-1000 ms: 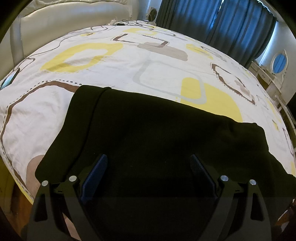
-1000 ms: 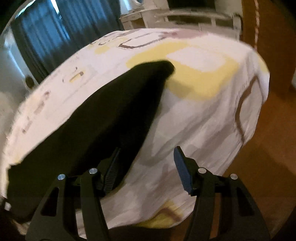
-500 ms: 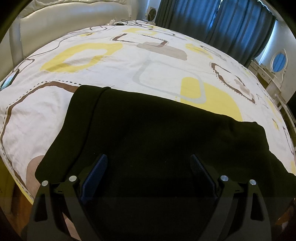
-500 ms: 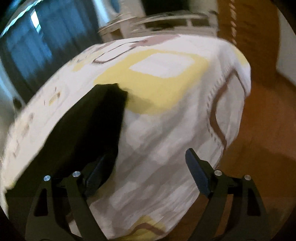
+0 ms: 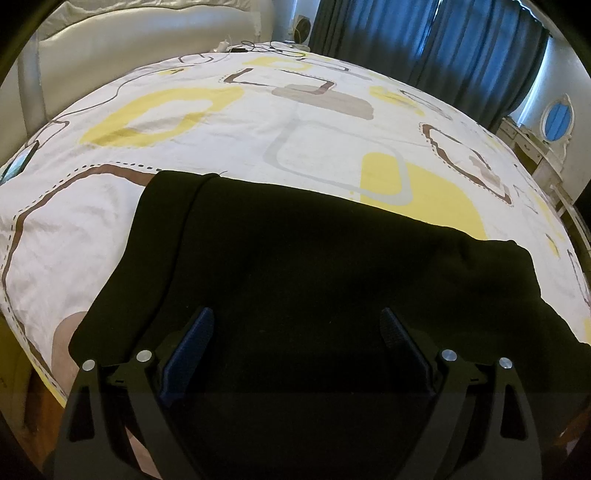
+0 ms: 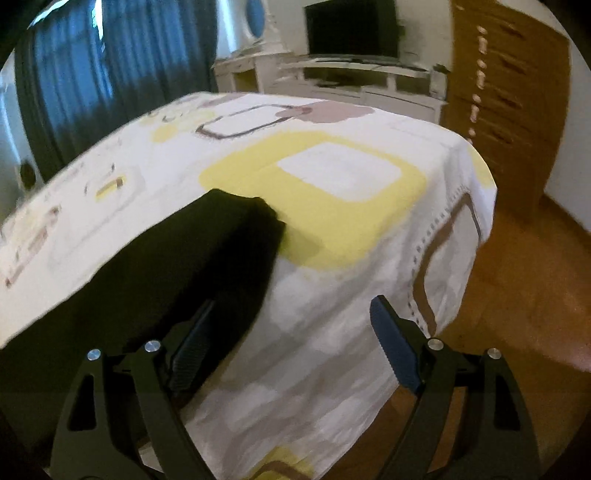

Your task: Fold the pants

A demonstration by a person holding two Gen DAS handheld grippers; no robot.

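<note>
Pants [image 5: 314,258], one pair, on bed [image 5: 258,129]; two claws [image 5: 295,343] [image 6: 291,332] agape.

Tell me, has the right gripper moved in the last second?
Yes. The right gripper has swung right and back: the bed corner, the TV and more floor now show, the black pants shifted left.

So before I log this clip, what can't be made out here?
- Black pants, left wrist view: near edge hidden behind the open left gripper; folds lost in dark fabric.
- Right wrist view: motion blur smears the pants and bedsheet.
- Right gripper, open: contact with cloth unclear.
</note>
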